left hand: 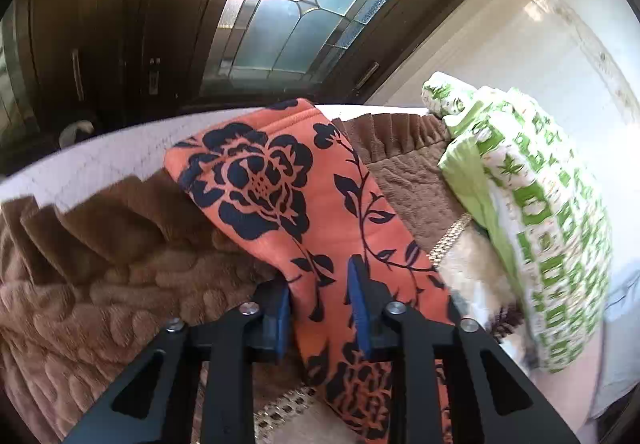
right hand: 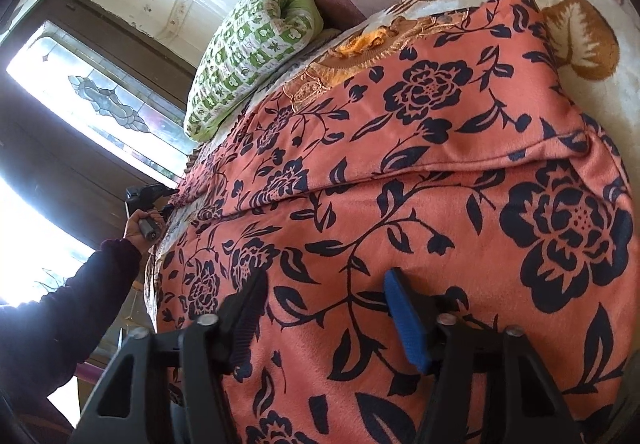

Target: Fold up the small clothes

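Note:
An orange cloth with dark blue flowers (left hand: 280,184) lies over the bed as a long strip running away from me. My left gripper (left hand: 320,308) has its blue pads (left hand: 362,312) pressed on a bunched fold at the strip's near left edge. In the right wrist view the same cloth (right hand: 440,184) spreads wide with one fold line across it. My right gripper (right hand: 328,324) stands open over its near part, jaws wide apart and the cloth lying flat under them. The left gripper (right hand: 150,196) shows small at the cloth's far left edge, held by a hand (right hand: 134,230).
A brown plush blanket (left hand: 100,264) covers the bed on the left. A green and white patterned pillow (left hand: 540,224) (right hand: 248,56) lies at the head. A cream blanket with brown leaves (right hand: 592,44) is under the cloth. A dark door with leaded glass (left hand: 300,4) stands behind.

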{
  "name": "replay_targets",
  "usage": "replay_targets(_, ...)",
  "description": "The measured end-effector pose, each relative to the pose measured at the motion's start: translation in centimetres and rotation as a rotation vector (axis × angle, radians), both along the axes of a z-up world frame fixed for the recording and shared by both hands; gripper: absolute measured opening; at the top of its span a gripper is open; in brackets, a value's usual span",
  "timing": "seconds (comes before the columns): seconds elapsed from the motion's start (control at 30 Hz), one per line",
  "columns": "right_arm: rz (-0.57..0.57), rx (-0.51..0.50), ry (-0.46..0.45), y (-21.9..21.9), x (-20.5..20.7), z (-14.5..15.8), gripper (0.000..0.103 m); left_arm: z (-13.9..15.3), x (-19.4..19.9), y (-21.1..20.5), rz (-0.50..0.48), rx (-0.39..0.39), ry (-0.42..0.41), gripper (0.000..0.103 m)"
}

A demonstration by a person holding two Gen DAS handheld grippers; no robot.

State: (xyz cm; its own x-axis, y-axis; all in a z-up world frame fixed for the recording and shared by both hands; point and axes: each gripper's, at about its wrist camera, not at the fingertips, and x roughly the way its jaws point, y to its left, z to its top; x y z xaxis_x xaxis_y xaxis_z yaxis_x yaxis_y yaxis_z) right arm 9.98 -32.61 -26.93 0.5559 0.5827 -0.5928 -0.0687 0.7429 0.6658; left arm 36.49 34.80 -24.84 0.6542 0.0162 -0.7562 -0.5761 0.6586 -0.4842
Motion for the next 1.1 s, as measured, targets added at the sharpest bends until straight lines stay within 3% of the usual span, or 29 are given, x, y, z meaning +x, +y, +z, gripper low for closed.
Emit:
replay_targets(0.07, 0.002, -0.006, -0.002, 0.0, 0.1, 0.0, 0.049, -0.1, 0.1, -0.1, 0.002, 0.008, -0.002, 0.025)
replay_targets(0.23, 0.009, -0.020, -0.006, 0.2, 0.3, 0.2, 0.049, 0.2, 0.9, -0.8, 0.025, 0.031, 0.031, 0.027)
replay_targets(0.27, 0.005, -0.024, -0.012, 0.2, 0.3, 0.3, 0.049, 0.5, 0.9, -1.0, 0.024, 0.046, 0.033, 0.018)
replay_targets(0.3, -0.001, -0.025, -0.017, 0.1, 0.2, 0.4, 0.049, 1.1, 0.7, -1.4, 0.019, 0.068, 0.024, 0.008)
replay_targets(0.47, -0.029, -0.017, -0.035, -0.6, 0.2, 1.1, 0.049, 4.9, -0.1, -3.7, -0.056, 0.159, -0.042, 0.006)
replay_targets(0.57, -0.045, -0.017, -0.058, -0.9, 0.1, 1.8, 0.049, 8.1, -0.5, -6.8, -0.160, 0.244, -0.083, 0.005)
replay_targets(0.7, -0.074, -0.020, -0.087, -1.5, 0.1, 3.0, 0.049, 11.9, -1.7, -12.6, -0.321, 0.327, -0.151, 0.005)
replay_targets(0.83, -0.101, -0.021, -0.128, -2.4, 0.0, 4.4, 0.049, 15.1, -3.3, -21.3, -0.491, 0.398, -0.214, 0.005)
replay_targets(1.0, -0.196, 0.018, -0.135, -5.1, -0.3, 5.5, 0.049, 17.3, -5.7, -33.5, -0.696, 0.433, -0.278, 0.005)
replay_targets(1.1, -0.258, 0.078, -0.136, -7.4, -0.8, 5.9, 0.049, 17.4, -7.3, -40.4, -0.798, 0.415, -0.304, 0.005)
